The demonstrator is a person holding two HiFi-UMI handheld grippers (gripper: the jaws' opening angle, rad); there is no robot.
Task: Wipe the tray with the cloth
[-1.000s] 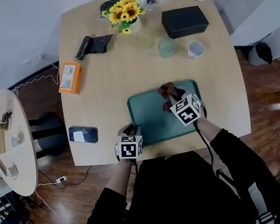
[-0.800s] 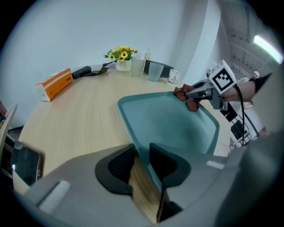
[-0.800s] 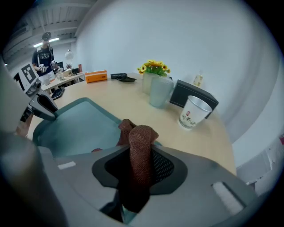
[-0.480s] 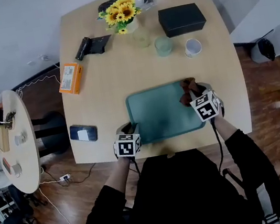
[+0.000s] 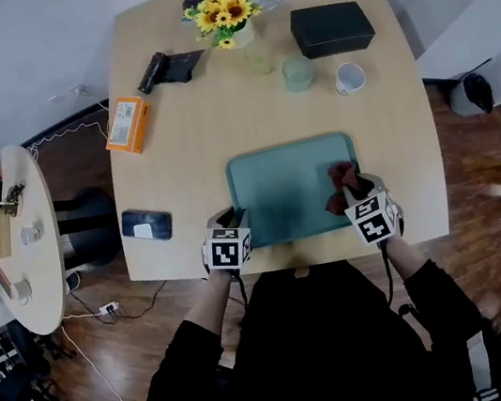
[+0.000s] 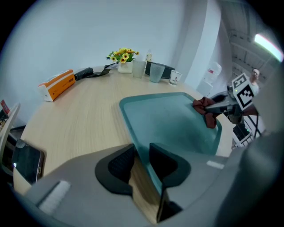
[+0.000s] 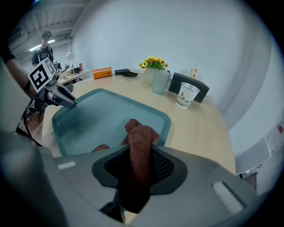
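— Cloth [image 5: 339, 188] placement?

— Low right in the head view, down on the floor of the teal tray [image 5: 235, 193], just inside the right rim. Pinched as a reddish-brown wad by the right gripper [image 7: 141, 170], with a loose end trailing onto the tray floor.

— And the left gripper [image 6: 141, 162]?

— Clamped on the tray's rim at the lower left corner, pinning the tray to the wooden table [image 5: 177, 159].

— Advice for the stroke?

— Keep that left clamp firm, or risk the tray skating under the push. Press the wad down flat instead of dragging only its tip. Work in overlapping passes from the right rim across toward the left side, then along the upper edge. Ease off near the raised rims to avoid snagging the fabric or flicking it out of the pads. No need to worry about the paper cup [image 5: 349, 78] at upper right, well apart from the tray.
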